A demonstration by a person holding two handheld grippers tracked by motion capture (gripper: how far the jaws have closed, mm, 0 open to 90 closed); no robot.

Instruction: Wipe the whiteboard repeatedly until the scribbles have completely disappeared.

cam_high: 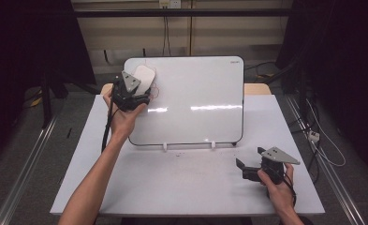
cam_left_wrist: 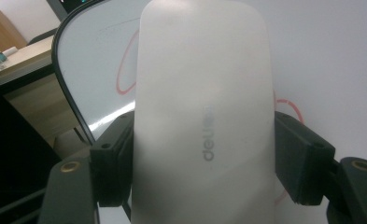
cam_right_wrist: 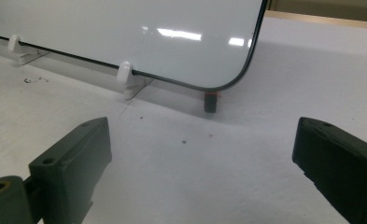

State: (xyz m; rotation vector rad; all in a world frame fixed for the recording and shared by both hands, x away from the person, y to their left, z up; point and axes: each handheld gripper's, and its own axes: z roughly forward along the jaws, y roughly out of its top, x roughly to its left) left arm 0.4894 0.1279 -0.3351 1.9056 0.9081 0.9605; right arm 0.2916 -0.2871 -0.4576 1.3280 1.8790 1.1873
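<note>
A white whiteboard (cam_high: pixel 195 98) with a black rim leans on two white clips at the middle of the table. My left gripper (cam_high: pixel 142 91) is at its upper left corner, shut on a white eraser (cam_high: pixel 144 75) whose flat body (cam_left_wrist: pixel 204 116) is pressed toward the board between the jaws. Faint red marker lines (cam_left_wrist: pixel 125 70) show on the board beside the eraser. My right gripper (cam_high: pixel 242 168) rests low at the table's front right, open with nothing between its jaws. In the right gripper view the board's lower right corner (cam_right_wrist: pixel 246 70) lies ahead.
The white table (cam_high: pixel 181 183) carries the board. A small dark marker cap or stub (cam_right_wrist: pixel 211 101) with a red top stands under the board's corner. White clips (cam_right_wrist: pixel 124 74) hold the bottom rim. Metal rails run along both sides of the table.
</note>
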